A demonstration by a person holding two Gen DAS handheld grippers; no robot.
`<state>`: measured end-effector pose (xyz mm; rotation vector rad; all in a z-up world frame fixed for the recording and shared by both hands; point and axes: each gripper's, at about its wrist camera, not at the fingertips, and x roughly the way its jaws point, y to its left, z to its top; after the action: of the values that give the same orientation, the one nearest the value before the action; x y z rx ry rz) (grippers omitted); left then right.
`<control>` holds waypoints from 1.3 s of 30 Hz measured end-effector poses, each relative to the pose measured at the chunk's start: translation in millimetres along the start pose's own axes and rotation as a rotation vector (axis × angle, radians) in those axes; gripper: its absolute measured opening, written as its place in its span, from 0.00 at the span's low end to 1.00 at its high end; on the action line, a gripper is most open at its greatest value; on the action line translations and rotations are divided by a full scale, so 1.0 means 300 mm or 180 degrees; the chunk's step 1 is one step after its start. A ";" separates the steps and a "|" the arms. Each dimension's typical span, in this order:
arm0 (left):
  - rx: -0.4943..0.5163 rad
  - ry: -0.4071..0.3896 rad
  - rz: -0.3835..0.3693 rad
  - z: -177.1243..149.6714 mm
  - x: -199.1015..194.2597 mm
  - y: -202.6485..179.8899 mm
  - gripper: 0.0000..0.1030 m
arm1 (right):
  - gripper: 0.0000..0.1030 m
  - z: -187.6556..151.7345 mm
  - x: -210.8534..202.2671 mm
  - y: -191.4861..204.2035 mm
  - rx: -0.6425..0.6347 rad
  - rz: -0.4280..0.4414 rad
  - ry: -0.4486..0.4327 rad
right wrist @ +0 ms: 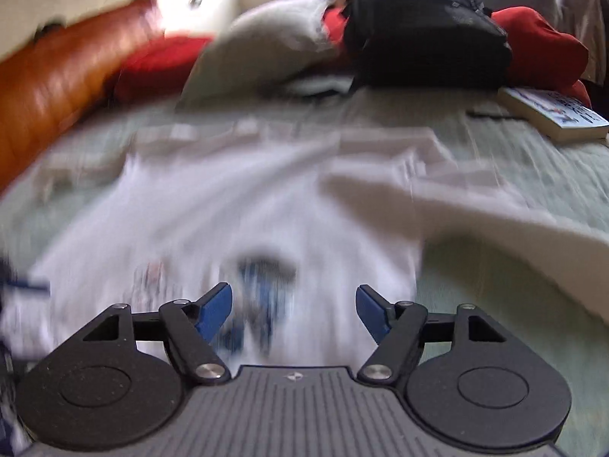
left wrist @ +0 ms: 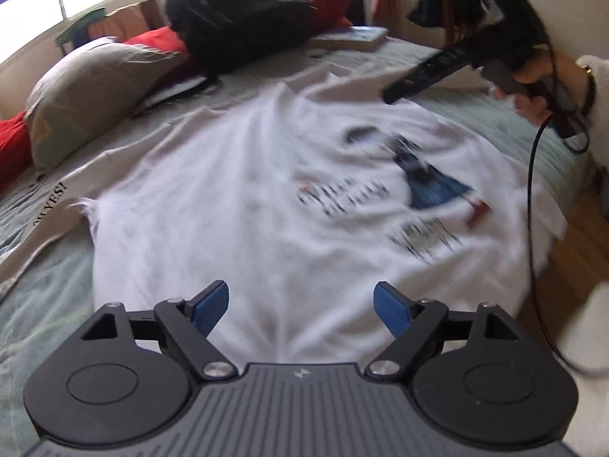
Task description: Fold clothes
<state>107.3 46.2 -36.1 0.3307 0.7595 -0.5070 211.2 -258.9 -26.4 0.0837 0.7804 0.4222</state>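
Note:
A white T-shirt (left wrist: 236, 198) with a blue and black print (left wrist: 430, 182) lies spread out, print up, on the pale green bed cover (left wrist: 38, 304). My left gripper (left wrist: 300, 306) hovers over the shirt's near edge, blue pads wide apart, nothing between them. At the far right a hand (left wrist: 533, 76) holds my right gripper (left wrist: 396, 93) above the shirt's far corner. In the blurred right wrist view, the right gripper (right wrist: 294, 310) is open over the printed part of the T-shirt (right wrist: 228, 221), with nothing gripped.
A grey pillow (left wrist: 87, 91), black backpack (left wrist: 236, 11), red fabric (left wrist: 152, 40) and a book (left wrist: 354, 36) lie at the bed's far end. A beige lettered garment (left wrist: 42, 209) lies left of the shirt. A black cable (left wrist: 531, 228) hangs at the right edge.

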 end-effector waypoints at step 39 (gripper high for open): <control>-0.1097 0.0160 -0.0291 0.414 0.591 0.632 0.80 | 0.79 0.079 0.259 -0.060 -0.0235 0.0054 0.0570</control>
<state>390.5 90.8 -59.8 -0.0120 0.8975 -0.4450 282.8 -242.4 -65.2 -0.0168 0.9400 0.4788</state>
